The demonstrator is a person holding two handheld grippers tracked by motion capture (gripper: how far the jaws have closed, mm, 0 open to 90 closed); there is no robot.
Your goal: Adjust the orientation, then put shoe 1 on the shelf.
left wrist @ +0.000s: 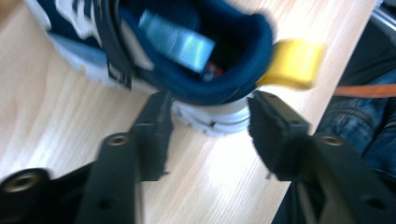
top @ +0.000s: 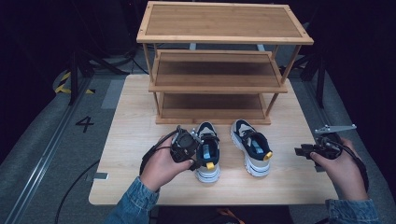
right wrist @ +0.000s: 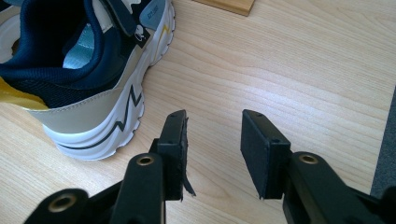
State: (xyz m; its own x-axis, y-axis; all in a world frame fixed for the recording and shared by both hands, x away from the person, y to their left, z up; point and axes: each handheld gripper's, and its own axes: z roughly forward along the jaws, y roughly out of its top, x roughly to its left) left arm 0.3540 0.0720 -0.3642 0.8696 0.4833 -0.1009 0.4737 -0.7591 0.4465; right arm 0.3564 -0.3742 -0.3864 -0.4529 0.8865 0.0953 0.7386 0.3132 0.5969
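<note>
Two shoes stand side by side on the surface (top: pixel 140 140), near its front edge and just in front of the wooden rack (top: pixel 215 70). Both shoes point their toes at the rack and their heels at the person, so each one runs long from front to back.

The left tongs (top: pixel 198 156) are right at the heel of the left shoe (top: pixel 208 151). In the left gripper view, the two black jaws stand spread apart, one on each side of the white heel of this shoe (left wrist: pixel 187 51), with the yellow pull tab (left wrist: pixel 294 63) just past them. The pads do not press on the shoe, so nothing is pinched.

The right tongs (top: pixel 299 151) hang near the right edge of the surface, apart from the right shoe (top: pixel 252 147). Their jaws are spread too, with bare wood between them. In the right gripper view this shoe (right wrist: pixel 84 79) sits off to one side.

The left hand (top: pixel 161 168) is much nearer its shoe. It would only need to close on the heel.
</note>
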